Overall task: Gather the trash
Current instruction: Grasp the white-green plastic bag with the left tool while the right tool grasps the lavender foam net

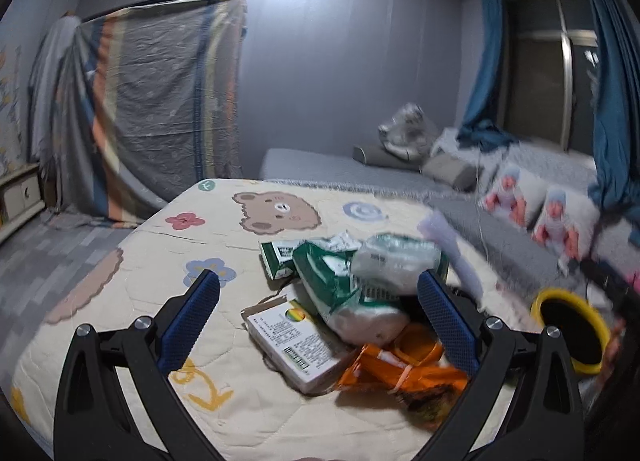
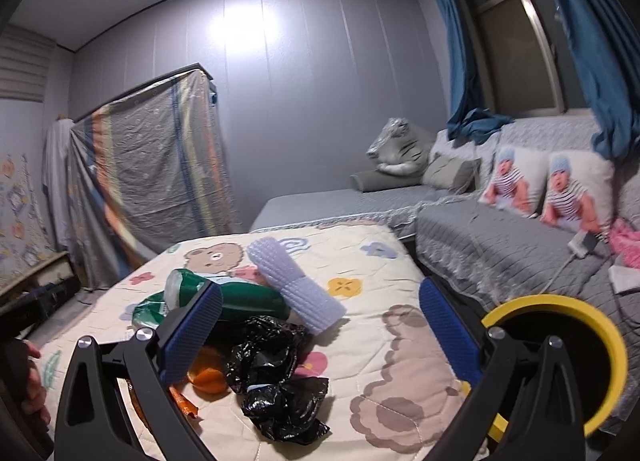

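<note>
— On the quilted surface (image 1: 120,341), how much of the trash has been picked up?

— None that I can see. Going left to right in the left wrist view: a white carton (image 1: 294,345) lies flat nearest the left tool (image 1: 318,323), with a small green-and-white box (image 1: 276,259) behind it. Next come the green-and-white wrappers (image 1: 344,289), heaped on one another, with an orange wrapper (image 1: 404,365) below them, and a pale ridged foam sleeve (image 1: 448,241) at the far right of the pile. Everything is still lying on the surface.

— And the left tool itself?

— Wide open, holding nothing, hovering over the pile with the carton and wrappers between its fingers.

— What does the right side show?

— The right tool (image 2: 320,331) is also spread wide and empty. Between its fingers sits a crumpled black plastic bag (image 2: 276,373), with the foam sleeve (image 2: 296,285) beyond it. To the right is a bin with a yellow rim (image 2: 560,311), beside the surface; I cannot tell whether anything is inside.

— So where does the task stand?

— At the start, I judge. Every piece still needs grasping and carrying to the bin.
</note>
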